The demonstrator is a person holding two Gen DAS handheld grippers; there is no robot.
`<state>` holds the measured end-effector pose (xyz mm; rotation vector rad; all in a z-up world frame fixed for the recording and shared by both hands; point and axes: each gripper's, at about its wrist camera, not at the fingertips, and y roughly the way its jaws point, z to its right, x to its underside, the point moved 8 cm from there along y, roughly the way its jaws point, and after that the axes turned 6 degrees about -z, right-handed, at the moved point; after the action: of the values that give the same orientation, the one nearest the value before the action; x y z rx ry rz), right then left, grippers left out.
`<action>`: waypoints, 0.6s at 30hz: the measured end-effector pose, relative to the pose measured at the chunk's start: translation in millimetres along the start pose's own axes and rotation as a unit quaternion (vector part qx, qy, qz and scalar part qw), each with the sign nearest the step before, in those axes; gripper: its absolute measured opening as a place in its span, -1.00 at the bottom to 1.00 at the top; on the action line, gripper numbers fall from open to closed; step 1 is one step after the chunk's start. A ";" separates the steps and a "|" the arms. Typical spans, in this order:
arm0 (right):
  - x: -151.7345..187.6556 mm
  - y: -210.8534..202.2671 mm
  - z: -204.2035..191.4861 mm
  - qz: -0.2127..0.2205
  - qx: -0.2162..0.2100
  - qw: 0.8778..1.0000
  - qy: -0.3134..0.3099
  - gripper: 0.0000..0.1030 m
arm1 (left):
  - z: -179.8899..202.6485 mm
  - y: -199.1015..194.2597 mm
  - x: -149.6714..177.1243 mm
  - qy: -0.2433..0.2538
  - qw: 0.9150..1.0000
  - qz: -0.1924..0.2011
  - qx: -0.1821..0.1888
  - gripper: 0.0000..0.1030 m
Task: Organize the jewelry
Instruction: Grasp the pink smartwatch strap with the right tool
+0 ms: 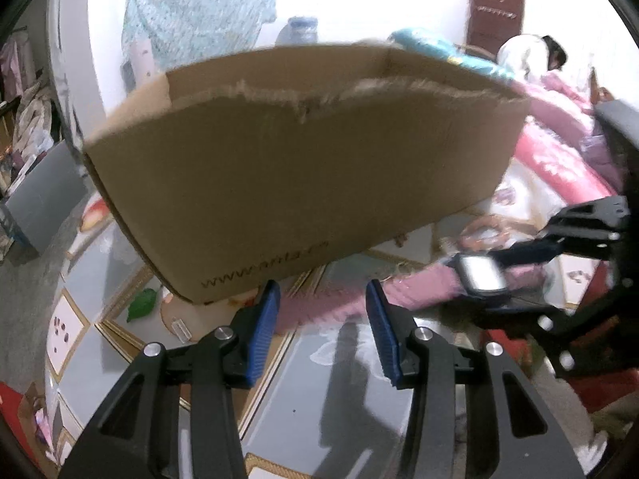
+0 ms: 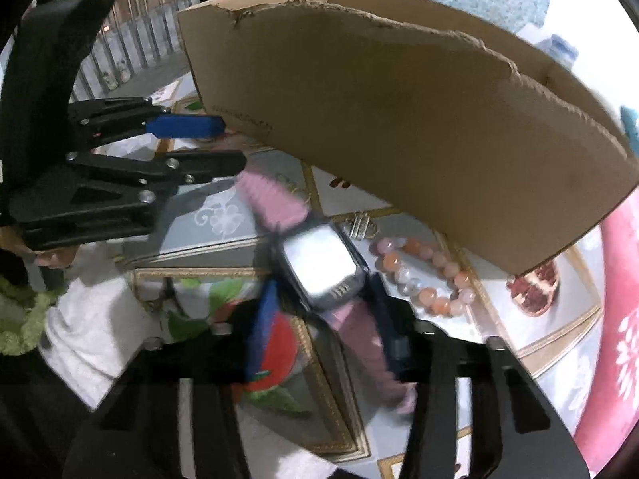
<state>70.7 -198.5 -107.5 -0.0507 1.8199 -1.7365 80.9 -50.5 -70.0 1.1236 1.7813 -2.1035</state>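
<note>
Item: pink-strapped watch (image 2: 319,267), centre of the right wrist view, on the tabletop (image 2: 223,239). Your right tongs (image 2: 323,319) straddle its strap, closing; contact is blurred, so I cannot tell if they grip. Left tongs (image 1: 323,327) gape empty. Risk: watch slips if lifted early. Nearby: bead bracelet (image 2: 431,279), just right. Obstacle: cardboard box (image 2: 399,111), its wall overhead.

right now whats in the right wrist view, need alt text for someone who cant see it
The right gripper straddles a pink-strapped watch lying on a patterned tabletop. A torn cardboard box stands just behind, with a pink-orange bead bracelet at its base. The left gripper reaches in, empty, from the left.
</note>
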 end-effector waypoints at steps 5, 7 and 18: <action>8.0 -6.8 13.7 -0.011 -0.031 0.999 0.013 -0.25 | 20.5 -11.8 6.3 0.057 0.998 0.006 0.011 -0.16; 10.5 -8.9 18.9 -0.015 -0.047 0.999 0.016 -0.25 | 31.5 -9.6 11.1 0.086 0.996 -0.003 0.010 -0.16; 16.0 -17.5 38.7 -0.044 -0.178 0.982 0.044 -0.26 | 71.2 10.9 16.0 0.240 0.968 -0.008 -0.073 -0.16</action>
<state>68.5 -242.3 -95.9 -0.2053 2.2039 -1.4689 45.0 -112.4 -88.2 1.6858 2.1022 -1.7696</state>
